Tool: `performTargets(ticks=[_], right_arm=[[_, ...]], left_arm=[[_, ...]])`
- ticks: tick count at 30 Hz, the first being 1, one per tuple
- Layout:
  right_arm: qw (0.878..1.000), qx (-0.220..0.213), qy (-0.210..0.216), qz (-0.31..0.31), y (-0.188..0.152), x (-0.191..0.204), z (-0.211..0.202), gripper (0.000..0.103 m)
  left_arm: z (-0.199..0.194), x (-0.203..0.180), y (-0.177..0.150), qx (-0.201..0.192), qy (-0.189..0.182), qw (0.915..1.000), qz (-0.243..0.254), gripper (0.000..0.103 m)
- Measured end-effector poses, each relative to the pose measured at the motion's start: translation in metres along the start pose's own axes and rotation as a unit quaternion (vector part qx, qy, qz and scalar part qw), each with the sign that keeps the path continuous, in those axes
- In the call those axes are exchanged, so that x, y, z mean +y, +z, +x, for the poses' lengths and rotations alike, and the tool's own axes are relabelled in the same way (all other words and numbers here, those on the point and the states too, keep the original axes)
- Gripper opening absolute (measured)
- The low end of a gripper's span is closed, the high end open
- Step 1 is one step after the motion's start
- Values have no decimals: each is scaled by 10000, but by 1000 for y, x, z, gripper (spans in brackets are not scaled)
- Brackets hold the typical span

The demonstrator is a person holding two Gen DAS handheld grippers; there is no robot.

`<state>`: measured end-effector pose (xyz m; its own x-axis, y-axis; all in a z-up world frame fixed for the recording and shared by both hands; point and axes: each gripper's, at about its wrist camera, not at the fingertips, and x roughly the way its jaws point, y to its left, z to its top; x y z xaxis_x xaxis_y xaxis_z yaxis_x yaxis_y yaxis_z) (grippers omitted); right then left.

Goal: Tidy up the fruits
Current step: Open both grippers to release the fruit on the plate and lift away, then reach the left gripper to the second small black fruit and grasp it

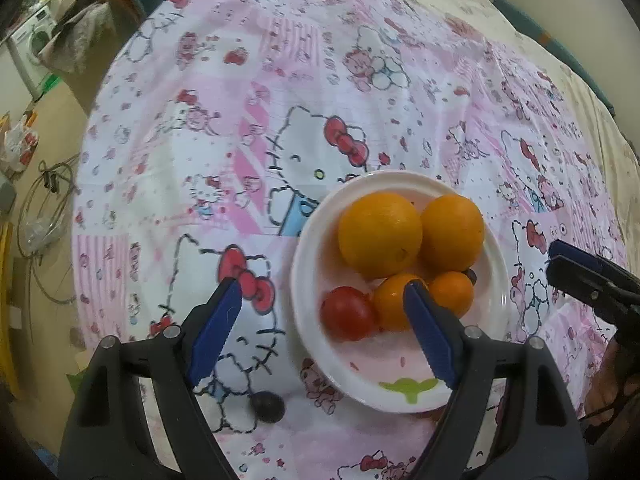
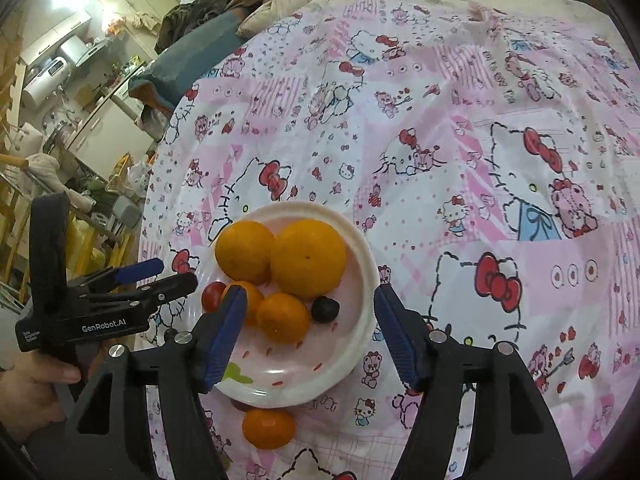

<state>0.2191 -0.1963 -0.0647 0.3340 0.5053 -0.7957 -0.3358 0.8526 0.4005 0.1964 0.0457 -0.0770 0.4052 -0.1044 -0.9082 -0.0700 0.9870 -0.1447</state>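
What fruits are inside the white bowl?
Inside the white bowl: two big oranges, two small oranges, a red tomato and a dark plum. Anything beneath the pile is covered and cannot be seen.

A lived-in home: a round surface under a pink cartoon-cat printed cloth (image 1: 248, 128), a white front-loading washing machine (image 1: 30, 46) and cluttered kitchen cabinets (image 2: 76, 40) behind.

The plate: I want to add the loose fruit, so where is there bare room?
The plate is bare on its near side, between the small orange and near rim. Its far half is crowded by two big oranges. Outside it, the tablecloth lies open.
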Motion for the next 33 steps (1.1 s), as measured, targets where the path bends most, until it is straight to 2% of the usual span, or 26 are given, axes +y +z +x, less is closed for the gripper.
performTargets(ticks=[9,16,22,33], right_arm=[[9996,-250,-10,128,-9,6,-28,70],[9993,-346,43,132,-25,15,-50,71],[9991,-329,38,259,-44,12,-61,71],[9988,-200,-71,451,-81,7,-66,71]], left_arm=[[-29,19,-14,-234,144,9992,-274,80],[-44,23,-28,-340,416,9986,-21,80],[-48,34,-44,-225,340,9989,-227,80],[-50,31,-65,-151,290,9991,-272,80]])
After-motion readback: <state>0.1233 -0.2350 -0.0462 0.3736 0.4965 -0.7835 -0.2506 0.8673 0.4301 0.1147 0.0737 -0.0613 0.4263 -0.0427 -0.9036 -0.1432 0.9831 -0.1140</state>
